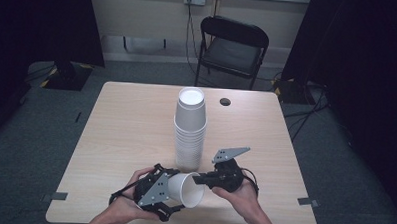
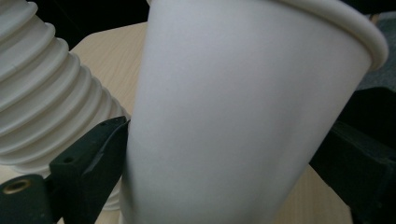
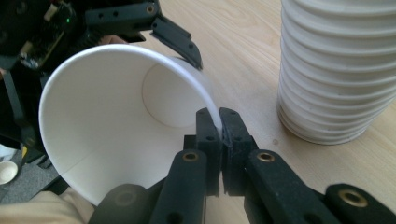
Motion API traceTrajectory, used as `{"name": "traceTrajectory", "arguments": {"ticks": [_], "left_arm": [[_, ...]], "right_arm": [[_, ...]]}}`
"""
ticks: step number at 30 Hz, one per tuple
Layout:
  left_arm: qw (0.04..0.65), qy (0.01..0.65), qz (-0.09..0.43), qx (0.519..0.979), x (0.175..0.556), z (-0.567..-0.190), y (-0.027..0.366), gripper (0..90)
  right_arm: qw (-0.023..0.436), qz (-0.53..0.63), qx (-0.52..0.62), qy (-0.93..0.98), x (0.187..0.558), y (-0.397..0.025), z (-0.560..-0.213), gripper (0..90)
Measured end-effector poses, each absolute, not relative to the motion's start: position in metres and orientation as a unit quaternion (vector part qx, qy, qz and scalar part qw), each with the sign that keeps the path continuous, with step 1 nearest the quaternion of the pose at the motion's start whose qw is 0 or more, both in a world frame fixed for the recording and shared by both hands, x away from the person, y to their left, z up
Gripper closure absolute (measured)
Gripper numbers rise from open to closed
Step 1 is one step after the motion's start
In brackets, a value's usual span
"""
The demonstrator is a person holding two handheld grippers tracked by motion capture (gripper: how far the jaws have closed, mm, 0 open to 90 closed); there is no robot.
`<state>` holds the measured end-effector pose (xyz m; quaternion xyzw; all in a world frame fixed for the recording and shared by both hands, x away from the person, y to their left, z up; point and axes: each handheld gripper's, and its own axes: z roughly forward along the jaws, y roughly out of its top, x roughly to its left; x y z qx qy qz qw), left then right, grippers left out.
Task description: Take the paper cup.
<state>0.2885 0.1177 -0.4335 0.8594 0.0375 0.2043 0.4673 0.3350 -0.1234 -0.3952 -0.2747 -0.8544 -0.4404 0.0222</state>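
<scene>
A single white paper cup (image 1: pixel 186 189) lies on its side just above the table's front edge, held between both grippers. My left gripper (image 1: pixel 169 190) is shut on the cup's body near its base; in the left gripper view the cup wall (image 2: pixel 243 116) sits between the two black jaws. My right gripper (image 3: pixel 218 122) is shut on the cup's rim, one jaw inside the mouth and one outside. The cup's open mouth (image 3: pixel 116 121) faces the right gripper. A tall stack of upside-down white cups (image 1: pixel 190 129) stands just behind on the table's middle.
The light wooden table (image 1: pixel 126 129) has a small dark round hole (image 1: pixel 225 101) near its far edge. A black folding chair (image 1: pixel 233 48) stands beyond the table. Dark curtains hang on both sides, and cables run along the grey floor.
</scene>
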Motion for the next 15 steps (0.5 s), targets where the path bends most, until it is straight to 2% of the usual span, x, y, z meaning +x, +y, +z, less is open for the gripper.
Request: {"name": "traceTrajectory", "arguments": {"ticks": [7, 15], "left_arm": [[0.473, 0.048, 0.205, 0.855, 0.2894, -0.4380, 0.1174, 9.9], [0.531, 0.100, 0.147, 0.829, 0.2946, -0.4408, 0.1203, 10.8]], "right_arm": [[0.024, -0.450, -0.288, -0.845, 0.3345, -0.1233, -0.3979, 87.7], [0.007, -0.487, -0.272, -0.830, 0.3329, -0.1271, -0.3949, 86.3]]}}
